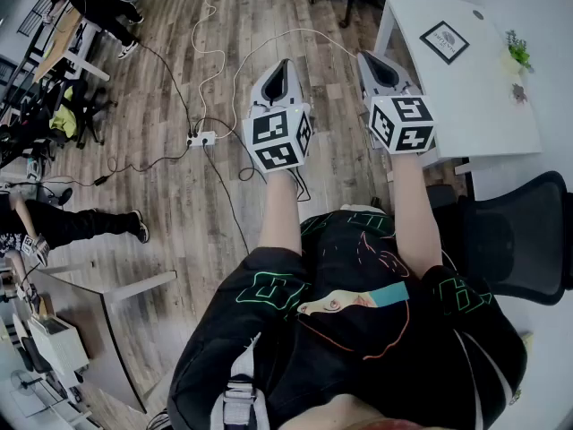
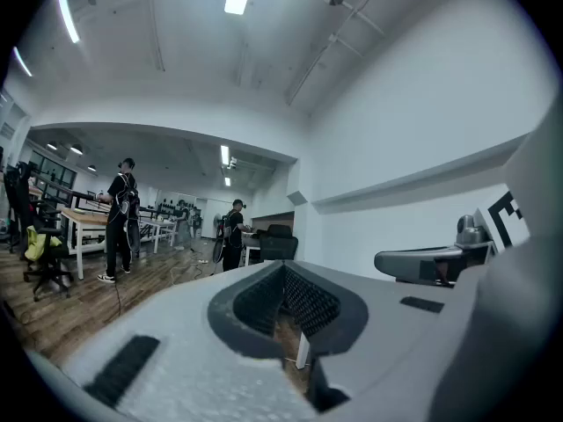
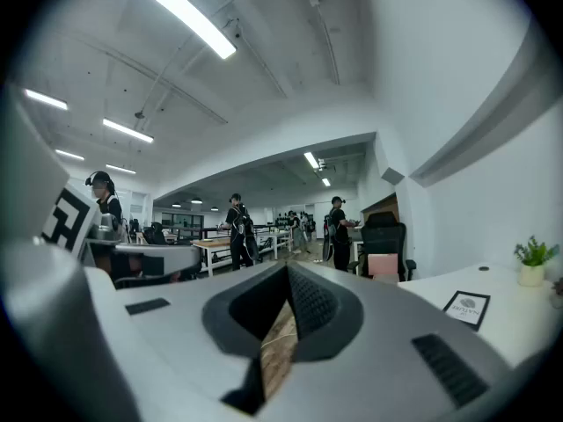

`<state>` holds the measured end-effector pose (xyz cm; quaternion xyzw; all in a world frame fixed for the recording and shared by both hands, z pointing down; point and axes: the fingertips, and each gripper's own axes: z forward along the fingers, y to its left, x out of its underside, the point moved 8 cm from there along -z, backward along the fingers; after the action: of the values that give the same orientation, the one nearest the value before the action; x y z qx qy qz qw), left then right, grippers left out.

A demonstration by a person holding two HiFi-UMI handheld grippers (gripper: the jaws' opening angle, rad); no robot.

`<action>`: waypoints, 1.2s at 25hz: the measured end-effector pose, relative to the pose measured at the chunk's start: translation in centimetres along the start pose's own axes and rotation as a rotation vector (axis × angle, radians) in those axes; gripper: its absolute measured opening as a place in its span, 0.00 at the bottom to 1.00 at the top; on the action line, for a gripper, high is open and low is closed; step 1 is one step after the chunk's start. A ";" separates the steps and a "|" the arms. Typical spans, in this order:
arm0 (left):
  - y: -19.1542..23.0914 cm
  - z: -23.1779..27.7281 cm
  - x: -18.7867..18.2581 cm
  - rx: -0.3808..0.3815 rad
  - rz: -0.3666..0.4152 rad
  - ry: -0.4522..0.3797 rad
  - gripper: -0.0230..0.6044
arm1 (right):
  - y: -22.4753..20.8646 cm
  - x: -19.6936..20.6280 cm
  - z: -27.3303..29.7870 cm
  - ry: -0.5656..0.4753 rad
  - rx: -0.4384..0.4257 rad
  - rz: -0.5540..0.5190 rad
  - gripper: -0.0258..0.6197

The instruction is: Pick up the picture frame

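1. The picture frame (image 1: 445, 41) lies flat on the white desk (image 1: 488, 97), ahead and to the right of the right gripper (image 1: 377, 61), well apart.
2. Right gripper and left gripper (image 1: 283, 68) are both pressed together, empty.
3. Likely risk: unopened jaws shove the flat frame toward the potted plant (image 1: 517, 50).

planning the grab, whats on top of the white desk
A flat picture frame, a small potted plant and a smaller dark item. The right tool hides part of the desk's left edge.

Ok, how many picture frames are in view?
1: the frame sits on the white table, left of the plant. Others may be hidden farther back in the room.
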<state>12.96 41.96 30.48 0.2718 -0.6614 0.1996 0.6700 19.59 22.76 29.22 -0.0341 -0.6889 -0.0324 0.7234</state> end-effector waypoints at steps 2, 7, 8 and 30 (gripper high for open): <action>0.3 -0.1 -0.2 0.000 0.002 -0.008 0.05 | 0.4 -0.2 0.3 0.009 -0.011 -0.017 0.05; 1.6 -0.8 -0.7 0.006 -0.008 -0.028 0.05 | 1.7 -0.3 0.0 0.013 0.004 -0.007 0.05; 2.0 -0.8 -0.8 0.003 -0.014 -0.037 0.05 | 1.9 -0.5 0.1 0.012 0.012 -0.013 0.05; 7.5 1.5 1.1 -0.031 -0.113 0.014 0.05 | 3.1 -0.1 5.1 0.085 0.025 -0.031 0.05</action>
<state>7.11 46.76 32.26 0.2967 -0.6434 0.1531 0.6889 14.80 26.37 29.34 -0.0130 -0.6583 -0.0366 0.7518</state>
